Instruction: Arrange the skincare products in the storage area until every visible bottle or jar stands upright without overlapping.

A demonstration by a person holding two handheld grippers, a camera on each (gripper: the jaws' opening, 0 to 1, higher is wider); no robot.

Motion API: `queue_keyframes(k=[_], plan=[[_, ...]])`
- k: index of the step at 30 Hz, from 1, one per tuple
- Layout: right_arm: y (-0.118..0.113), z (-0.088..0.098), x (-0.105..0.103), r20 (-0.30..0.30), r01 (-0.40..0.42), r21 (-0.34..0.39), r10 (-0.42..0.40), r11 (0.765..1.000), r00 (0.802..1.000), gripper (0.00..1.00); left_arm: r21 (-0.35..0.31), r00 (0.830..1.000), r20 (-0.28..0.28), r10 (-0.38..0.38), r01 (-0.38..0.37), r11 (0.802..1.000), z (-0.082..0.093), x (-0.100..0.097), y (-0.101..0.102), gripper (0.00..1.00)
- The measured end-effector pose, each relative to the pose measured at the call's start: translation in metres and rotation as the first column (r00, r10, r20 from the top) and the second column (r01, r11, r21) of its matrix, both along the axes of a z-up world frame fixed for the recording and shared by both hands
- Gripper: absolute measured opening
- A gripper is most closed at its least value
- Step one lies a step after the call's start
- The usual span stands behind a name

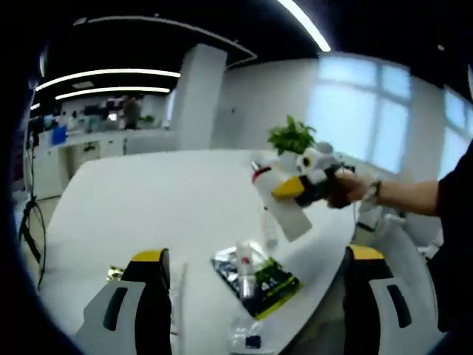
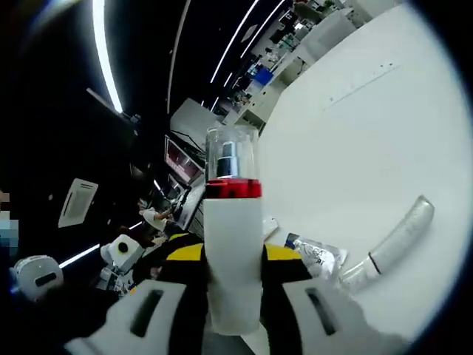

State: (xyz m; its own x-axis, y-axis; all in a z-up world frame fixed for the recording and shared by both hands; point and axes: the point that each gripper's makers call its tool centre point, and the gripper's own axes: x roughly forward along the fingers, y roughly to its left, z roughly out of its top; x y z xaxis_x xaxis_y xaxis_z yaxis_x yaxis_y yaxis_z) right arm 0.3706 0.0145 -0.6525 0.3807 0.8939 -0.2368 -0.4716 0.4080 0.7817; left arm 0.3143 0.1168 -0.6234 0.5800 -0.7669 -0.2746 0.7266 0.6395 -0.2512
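matt white bottle (image 2: 233,259), glossy foil sachet (image 1: 257,277)

We see a white round-edged table (image 1: 162,200), its bare top spreading from the centre toward ten o'clock in the left gripper view. At about six o'clock there a green-and-black packet (image 1: 260,277) lies flat on it with a small clear tube (image 1: 243,260) resting across it, and a clear plastic wrapper (image 1: 247,336) lies just below. In the right gripper view, a slim clear tube (image 2: 395,240) lies on the tabletop at four o'clock, beside a crinkled foil sachet (image 2: 318,255).
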Motion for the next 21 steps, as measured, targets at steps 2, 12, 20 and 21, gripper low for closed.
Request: queue_keyframes(k=[2, 12, 20, 21], plan=[[-0.001, -0.001, -0.002, 0.013, 0.001, 0.000, -0.001, 1.000, 1.000, 0.26, -0.024, 1.000, -0.013, -0.013, 0.013, 1.000, 0.002, 0.004, -0.007, 0.91], [-0.001, 0.002, -0.019, 0.054, -0.015, -0.011, 0.016, 1.000, 0.998, 0.26, -0.151, 0.968, -0.188, -0.165, 0.137, 0.979, 0.000, 0.019, -0.061, 0.77], [-0.008, -0.001, -0.030, 0.090, -0.016, -0.027, 0.019, 0.999, 0.996, 0.26, -0.238, 0.942, -0.193, -0.274, 0.226, 0.945, 0.006, 0.030, -0.100, 0.72], [-0.008, 0.000, -0.032, 0.089, -0.016, -0.024, 0.018, 1.000, 0.996, 0.26, -0.236, 0.939, -0.191, -0.286, 0.239, 0.942, 0.004, 0.032, -0.105, 0.69]])
